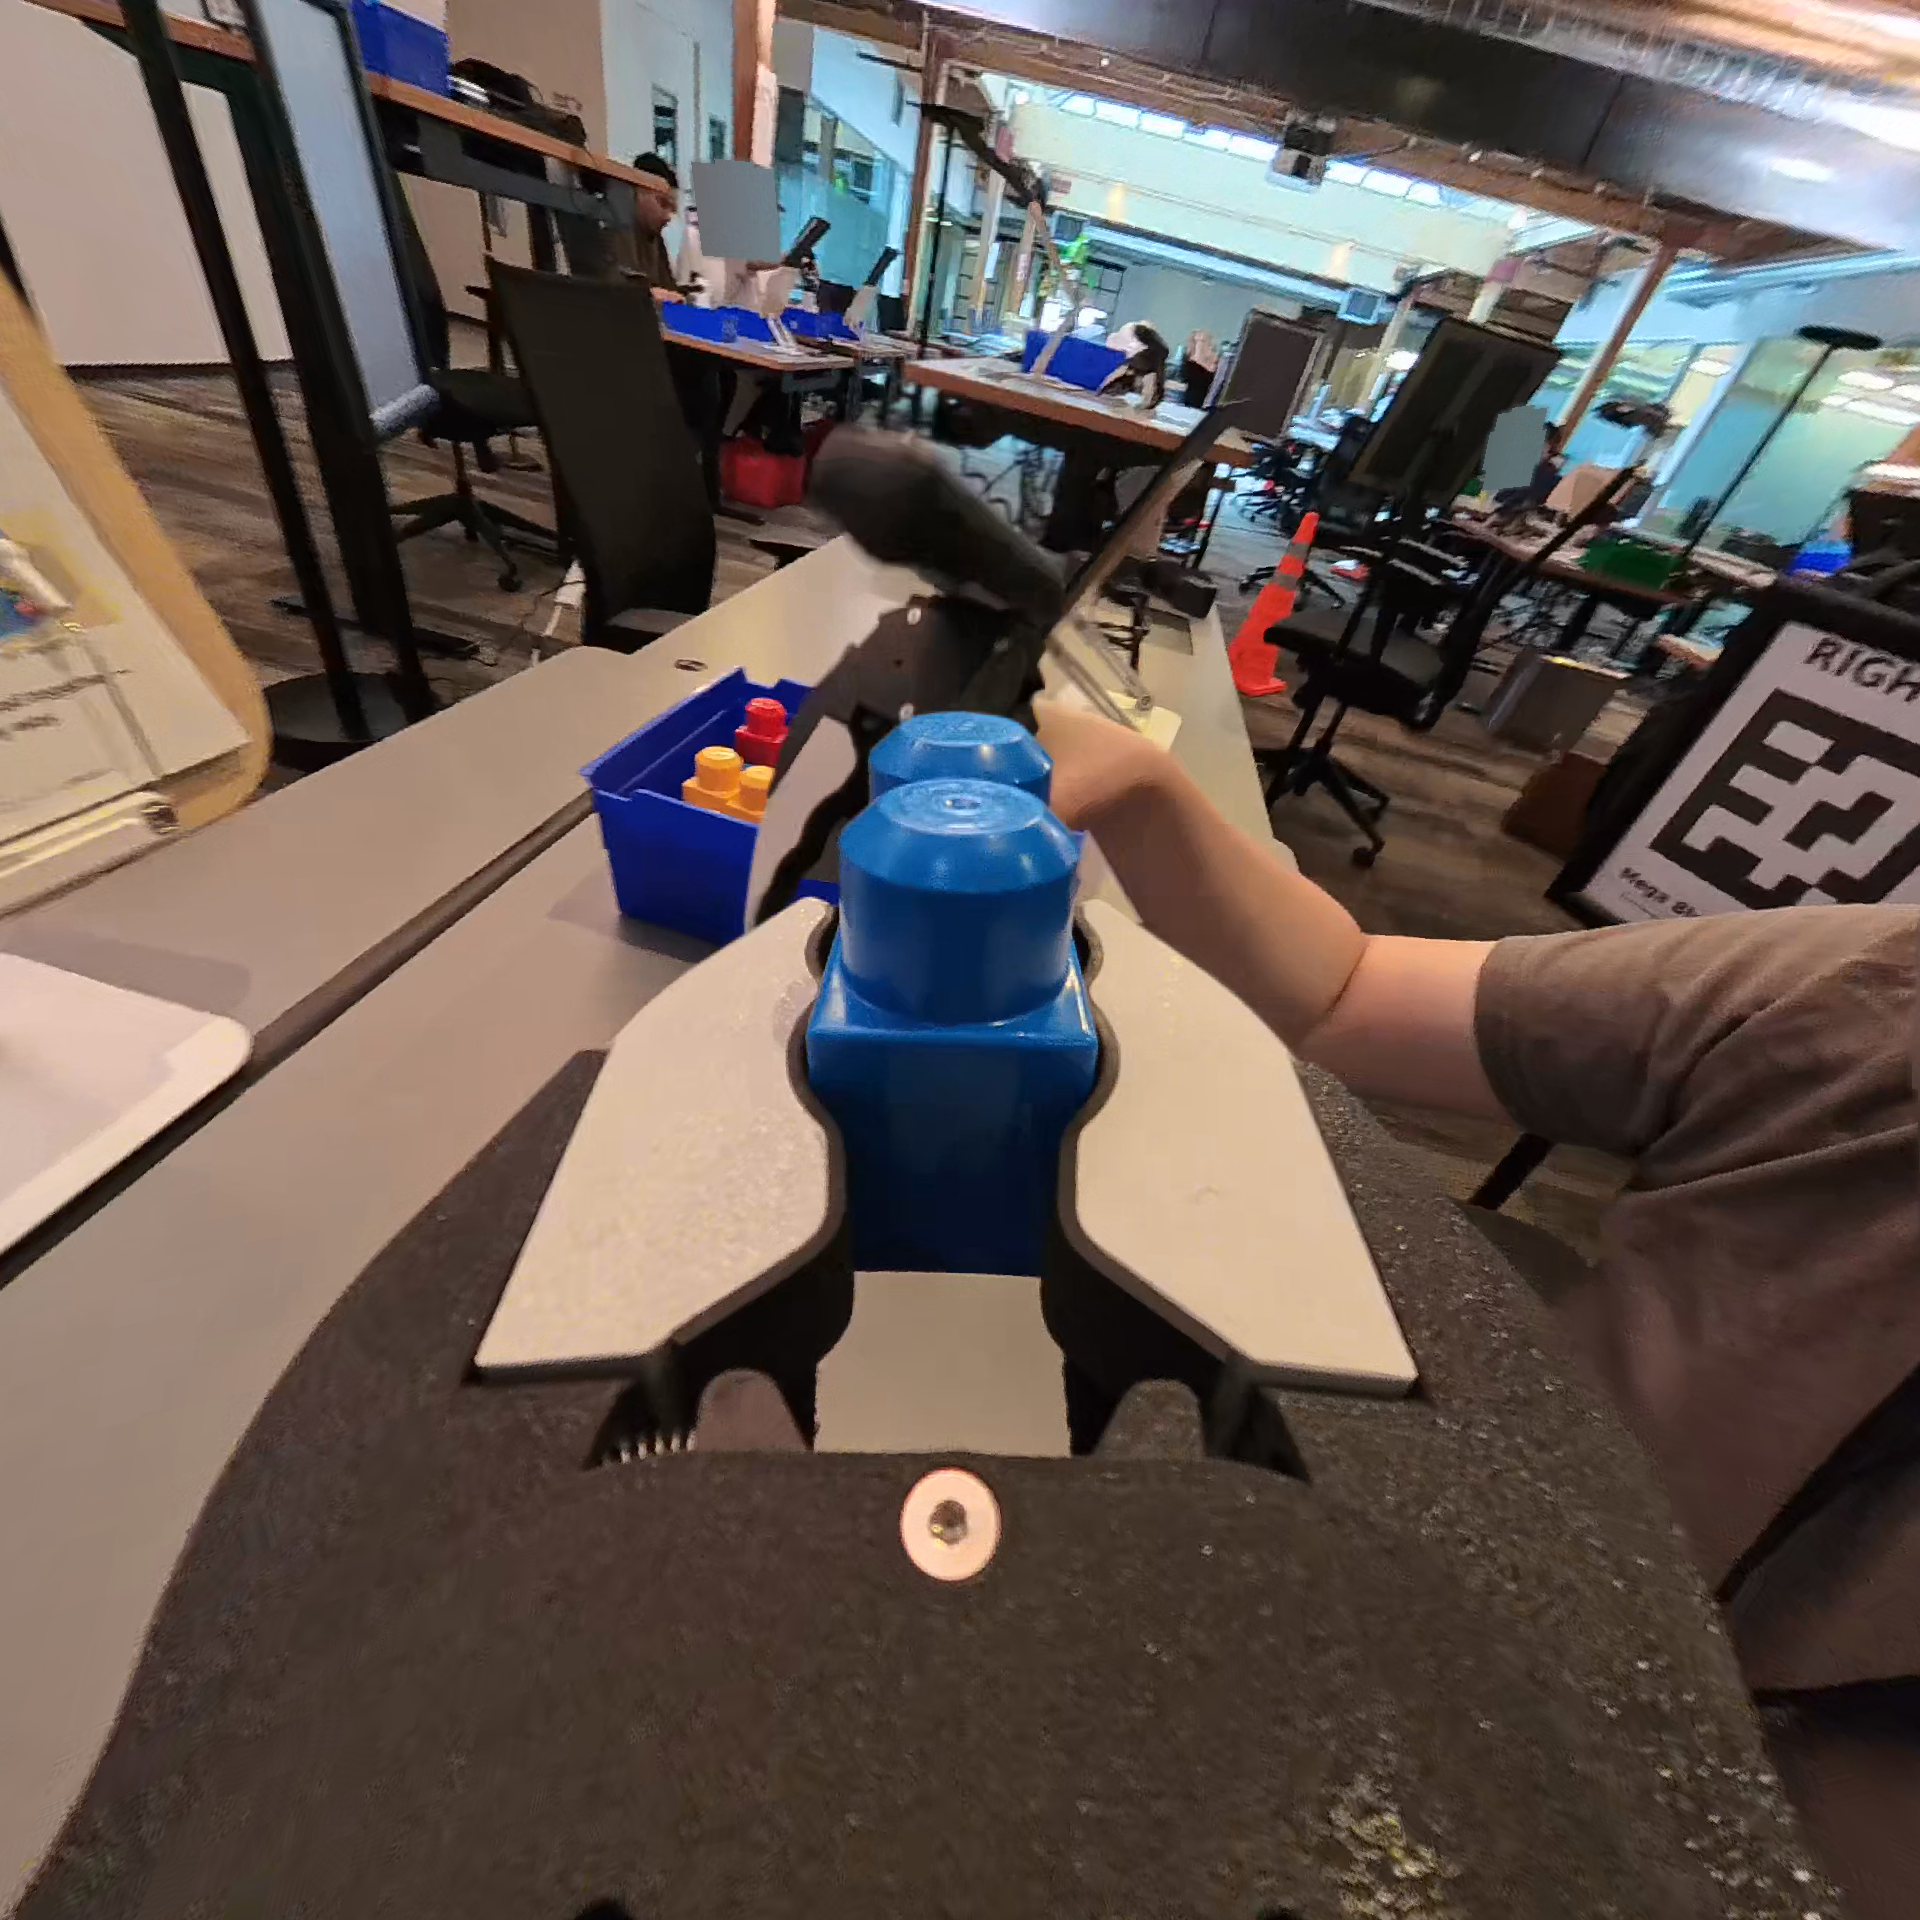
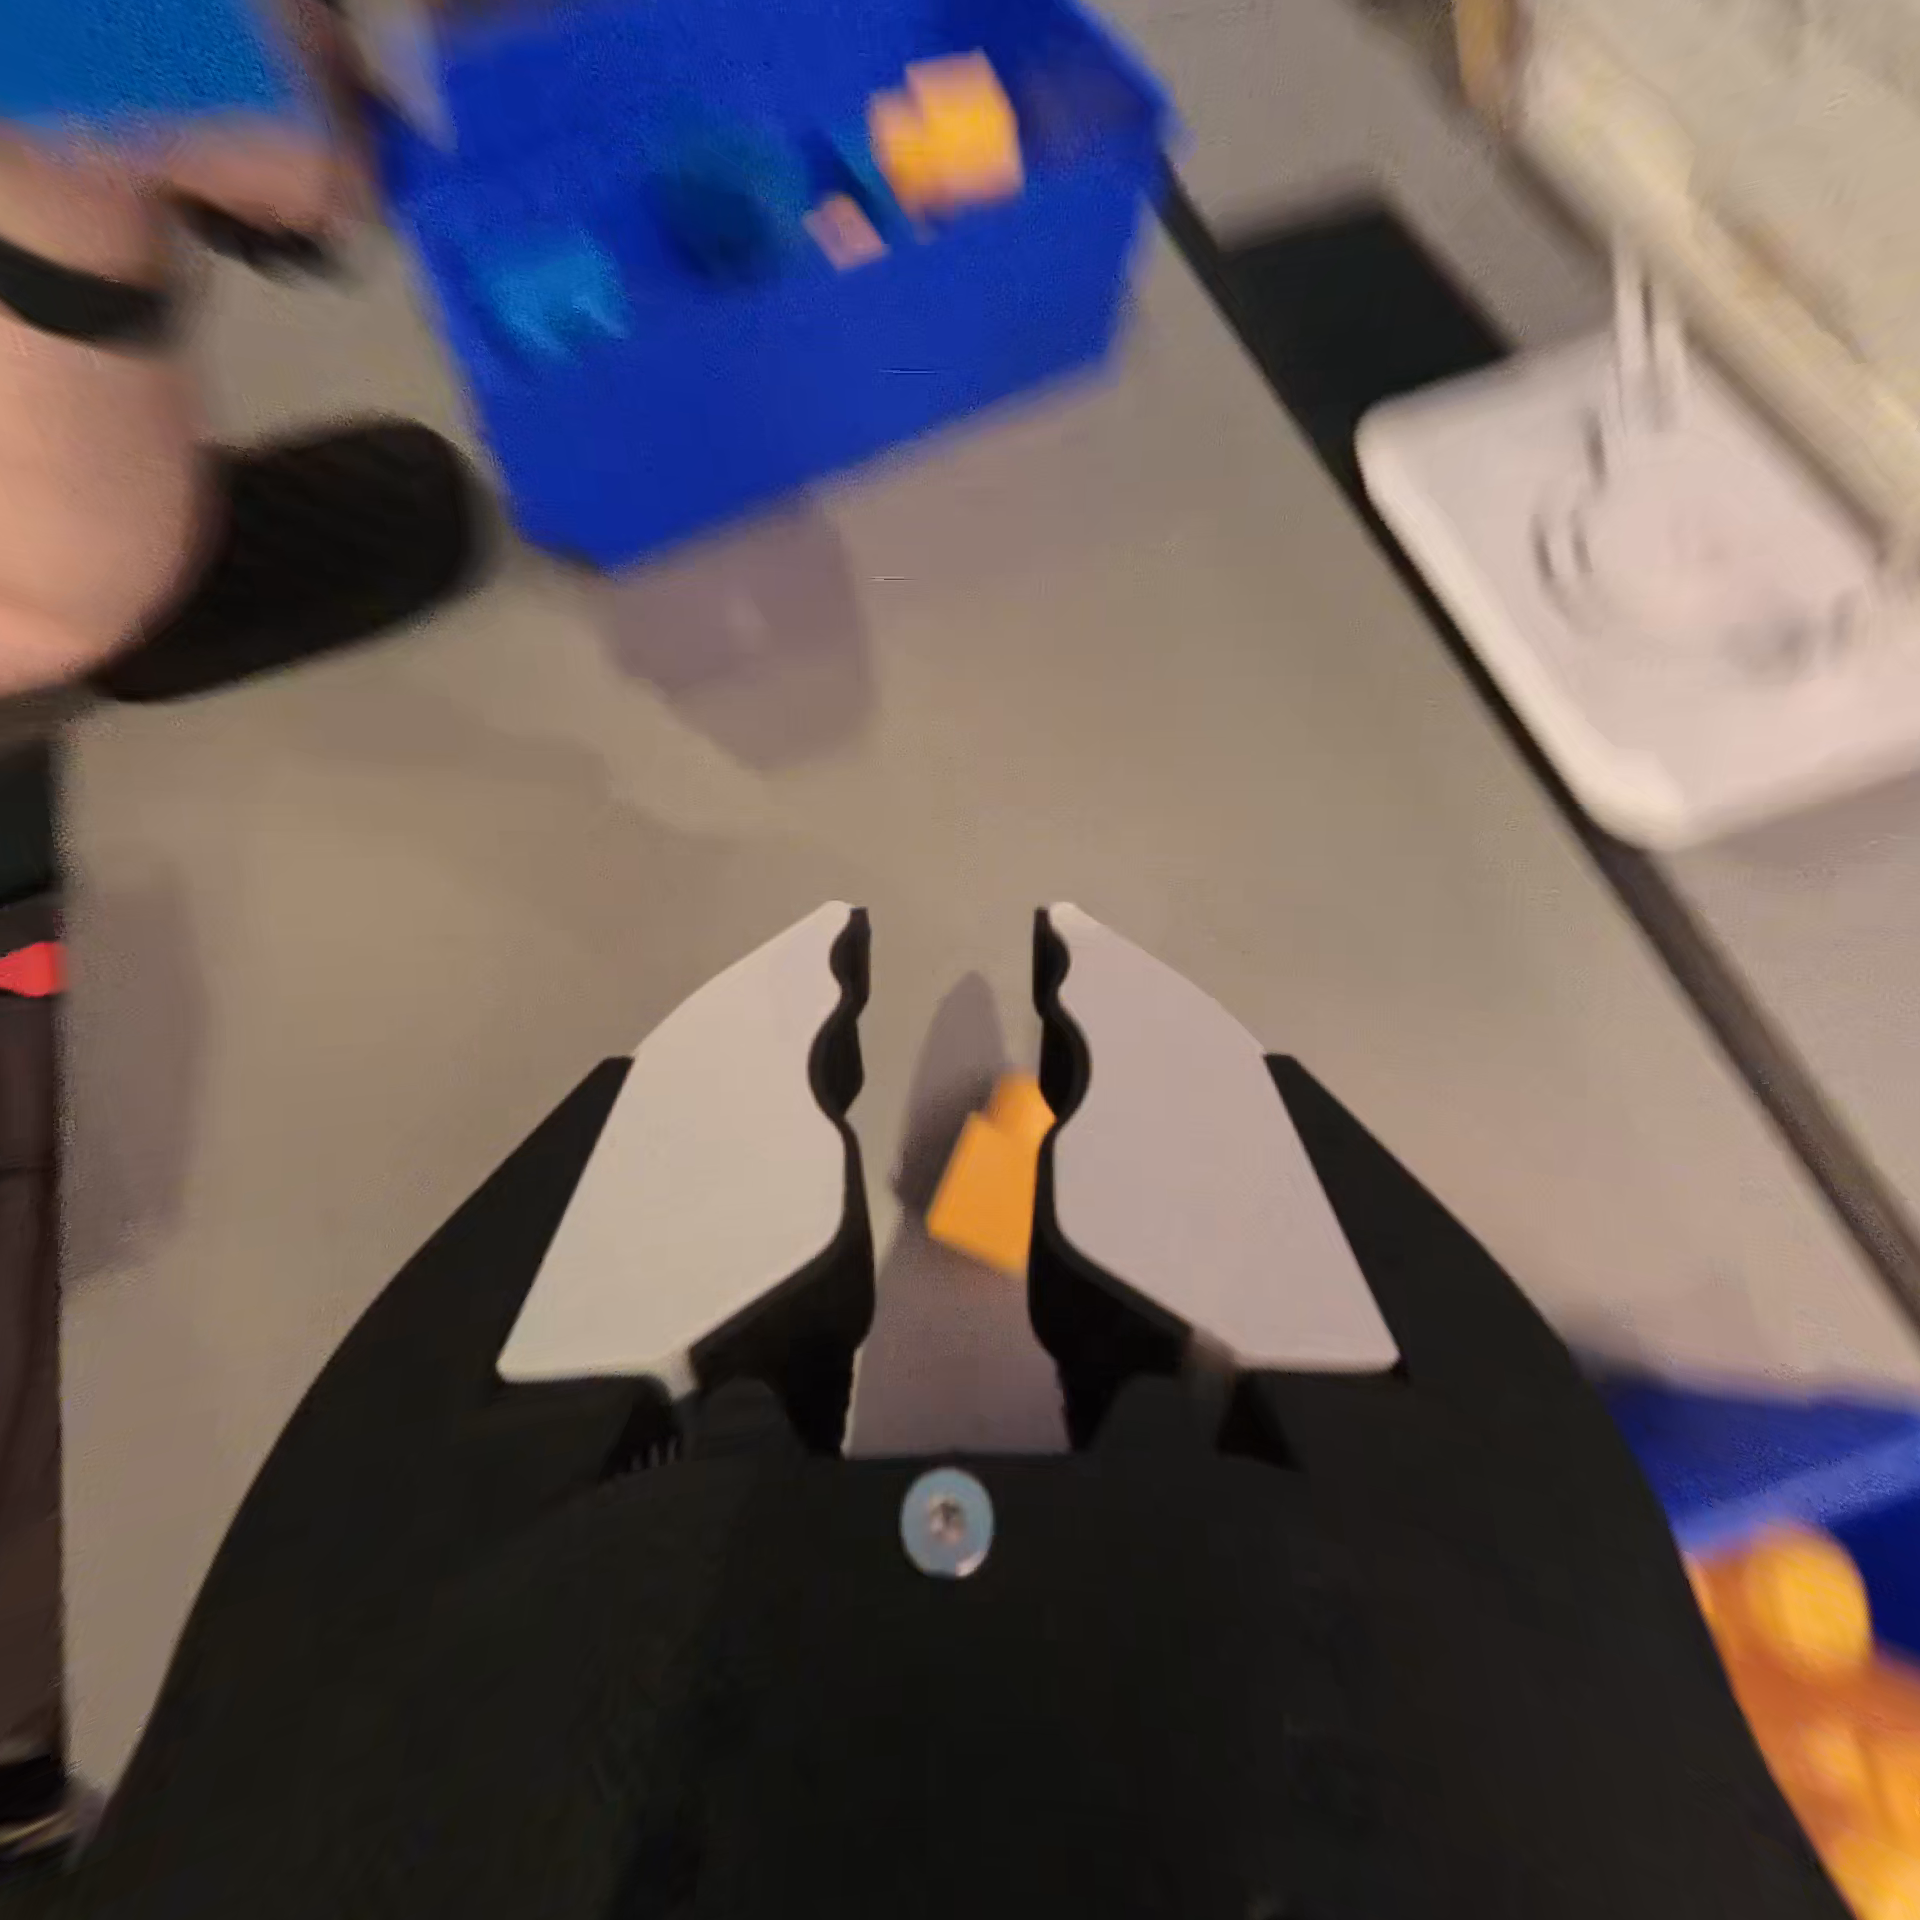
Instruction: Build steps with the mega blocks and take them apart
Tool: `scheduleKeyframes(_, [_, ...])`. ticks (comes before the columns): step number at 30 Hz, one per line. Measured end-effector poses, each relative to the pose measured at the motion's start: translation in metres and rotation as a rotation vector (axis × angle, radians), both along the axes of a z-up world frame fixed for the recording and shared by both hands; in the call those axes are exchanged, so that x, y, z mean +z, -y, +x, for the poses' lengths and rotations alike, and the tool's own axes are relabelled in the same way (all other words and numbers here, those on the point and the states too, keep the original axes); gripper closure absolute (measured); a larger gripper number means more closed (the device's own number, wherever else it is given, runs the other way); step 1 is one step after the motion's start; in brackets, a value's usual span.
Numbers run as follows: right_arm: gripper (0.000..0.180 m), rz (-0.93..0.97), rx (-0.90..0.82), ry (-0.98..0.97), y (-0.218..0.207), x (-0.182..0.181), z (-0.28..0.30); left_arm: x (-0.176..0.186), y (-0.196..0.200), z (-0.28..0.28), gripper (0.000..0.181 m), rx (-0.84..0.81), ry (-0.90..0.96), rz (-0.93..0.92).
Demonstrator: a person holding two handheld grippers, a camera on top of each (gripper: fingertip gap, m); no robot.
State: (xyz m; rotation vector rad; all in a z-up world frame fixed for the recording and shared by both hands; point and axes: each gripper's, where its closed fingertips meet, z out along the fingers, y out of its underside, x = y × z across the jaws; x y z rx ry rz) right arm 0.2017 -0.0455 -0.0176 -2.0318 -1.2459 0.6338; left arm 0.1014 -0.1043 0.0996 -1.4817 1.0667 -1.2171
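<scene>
Left gripper (image 1: 951, 1029): jaws clamped on a blue block (image 1: 951, 1039), two studs pointing up, held clear above the grey bench (image 1: 312, 1091). The fingers (image 1: 707, 1122) press both flanks of the block body.

Landmark: blue bin (image 1: 675, 831) on the bench. In the left wrist view it sits beyond the held block, slightly to its left. A red block (image 1: 764, 727) and orange blocks (image 1: 727, 779) lie inside the bin. The right gripper (image 1: 914, 623) shows just beside the bin, above its right edge, heavily blurred, with a bare forearm (image 1: 1226, 904) reaching to it from the right.

Right gripper (image 2: 951, 925): jaws apart with a narrow gap, nothing between them. It points down at the bench (image 2: 1143, 727). View is motion-blurred. A single orange block (image 2: 987, 1164) lies on the bench below the jaws, seen through the gap and partly hidden by the right finger (image 2: 1195, 1174); it is well short of the bin (image 2: 748, 416), which sits ahead of the tips, upper centre. Orange and blue shapes show inside that bin, too smeared to count. A white tray (image 2: 1558, 644) sits right of the bin, on the adjoining bench section. A second blue bin edge (image 2: 1766, 1455) with orange pieces shows at lower right, blurred.
</scene>
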Motion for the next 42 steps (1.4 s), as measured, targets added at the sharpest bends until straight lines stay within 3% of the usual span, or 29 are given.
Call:
scheduleKeyframes(4, [0.135,-0.264,-0.173,0.306,-0.008,-0.076,0.029,0.001,-0.006,-0.008,0.140,0.055,-0.037,0.051])
scheduleKeyframes(7, [0.130,-0.313,-0.196,0.526,-0.004,-0.114,0.041,0.000,-0.006,-0.010,0.140,0.065,-0.061,0.070])
scheduleKeyframes(18, [0.128,-0.328,-0.218,0.501,0.008,-0.106,0.024,-0.002,-0.003,-0.009,0.140,0.055,-0.082,0.069])
scheduleKeyframes(27, [0.129,-0.363,-0.269,0.708,0.012,-0.132,0.045,-0.007,-0.003,-0.006,0.140,0.061,-0.108,0.081])
scheduleKeyframes(28, [0.142,-0.374,-0.257,0.716,0.012,-0.135,0.046,-0.006,-0.004,-0.007,0.140,0.064,-0.103,0.081])
scheduleKeyframes(29, [0.144,-0.383,-0.243,0.703,0.012,-0.134,0.044,-0.004,-0.005,-0.008,0.140,0.065,-0.094,0.082])
scheduleKeyframes(34, [0.144,-0.319,-0.252,0.479,-0.005,-0.099,0.034,0.001,-0.003,-0.003,0.140,0.040,-0.024,0.056])
scheduleKeyframes(38, [0.144,-0.101,-0.150,-0.118,-0.023,-0.001,-0.014,-0.014,-0.002,0.018,0.140,-0.012,0.011,-0.032])
scheduleKeyframes(42, [0.144,0.006,-0.016,-0.677,-0.002,0.096,-0.026,-0.040,-0.002,0.044,0.139,-0.066,0.019,-0.131])
